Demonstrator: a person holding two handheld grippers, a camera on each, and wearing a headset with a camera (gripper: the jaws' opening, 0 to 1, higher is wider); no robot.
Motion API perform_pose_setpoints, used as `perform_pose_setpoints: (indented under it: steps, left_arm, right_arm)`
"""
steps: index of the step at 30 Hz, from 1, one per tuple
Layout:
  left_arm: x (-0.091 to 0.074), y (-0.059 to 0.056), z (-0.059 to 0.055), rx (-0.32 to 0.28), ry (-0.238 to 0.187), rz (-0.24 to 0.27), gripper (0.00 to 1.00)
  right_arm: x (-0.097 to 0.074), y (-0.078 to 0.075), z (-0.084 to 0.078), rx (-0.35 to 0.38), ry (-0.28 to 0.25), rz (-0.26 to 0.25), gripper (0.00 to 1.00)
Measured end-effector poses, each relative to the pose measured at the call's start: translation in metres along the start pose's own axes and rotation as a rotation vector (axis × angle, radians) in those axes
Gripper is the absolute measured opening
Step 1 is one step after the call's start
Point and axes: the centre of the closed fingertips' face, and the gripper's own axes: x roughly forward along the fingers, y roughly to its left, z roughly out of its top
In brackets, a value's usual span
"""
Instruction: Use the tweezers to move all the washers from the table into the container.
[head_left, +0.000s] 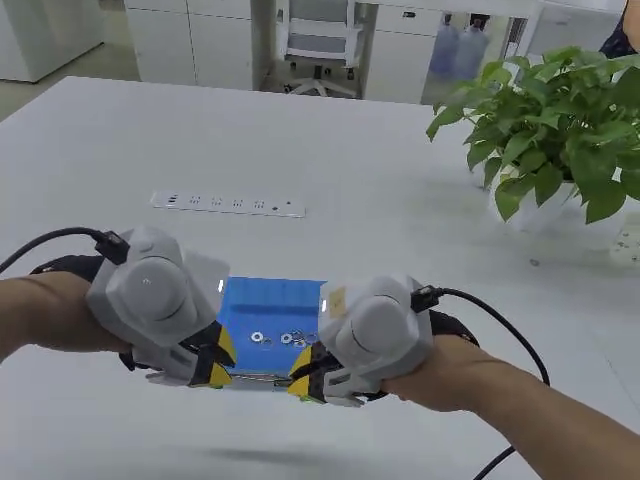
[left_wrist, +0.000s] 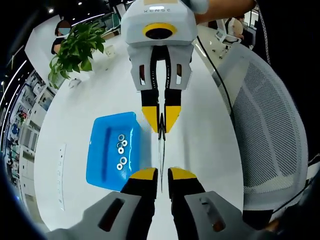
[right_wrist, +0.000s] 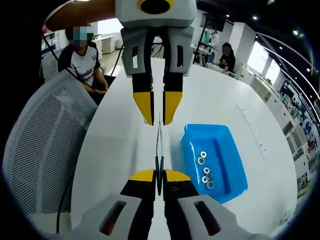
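The thin metal tweezers (head_left: 256, 377) hang level between my two grippers, which face each other at the near edge of the blue container (head_left: 270, 303). My right gripper (right_wrist: 159, 175) is shut on the tweezers' thick dark end (right_wrist: 159, 162). My left gripper (left_wrist: 163, 172) is open, with a narrow gap between its yellow pads; the tweezers' fine tip (left_wrist: 161, 165) reaches into that gap without touching either pad. Several washers (head_left: 285, 339) lie inside the container (left_wrist: 107, 150). In the head view the left gripper (head_left: 222, 368) is on the left and the right gripper (head_left: 300, 378) on the right.
A white power strip (head_left: 228, 204) lies beyond the container on the white table (head_left: 400, 200). A potted plant (head_left: 560, 120) stands at the far right. A mesh chair (left_wrist: 270, 120) is behind the table's near edge, and people sit in the background.
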Motion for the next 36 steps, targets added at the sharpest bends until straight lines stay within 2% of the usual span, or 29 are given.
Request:
perform_pose_setpoints:
  steps: [7, 15, 29, 36]
  left_arm:
    - [0.015, -0.01, -0.01, 0.004, 0.026, -0.013, 0.1]
    - [0.032, -0.029, -0.018, 0.01, 0.048, -0.039, 0.05]
    - [0.053, -0.038, -0.028, -0.027, 0.037, -0.051, 0.05]
    - [0.058, -0.036, -0.033, -0.036, 0.039, -0.04, 0.05]
  right_arm:
    - [0.003, 0.01, -0.007, 0.001, 0.011, 0.012, 0.06]
    - [0.011, 0.022, -0.018, 0.004, 0.026, 0.029, 0.06]
    - [0.026, 0.032, -0.03, 0.041, 0.02, 0.043, 0.06]
    - [0.033, 0.037, -0.035, 0.039, 0.035, 0.059, 0.06]
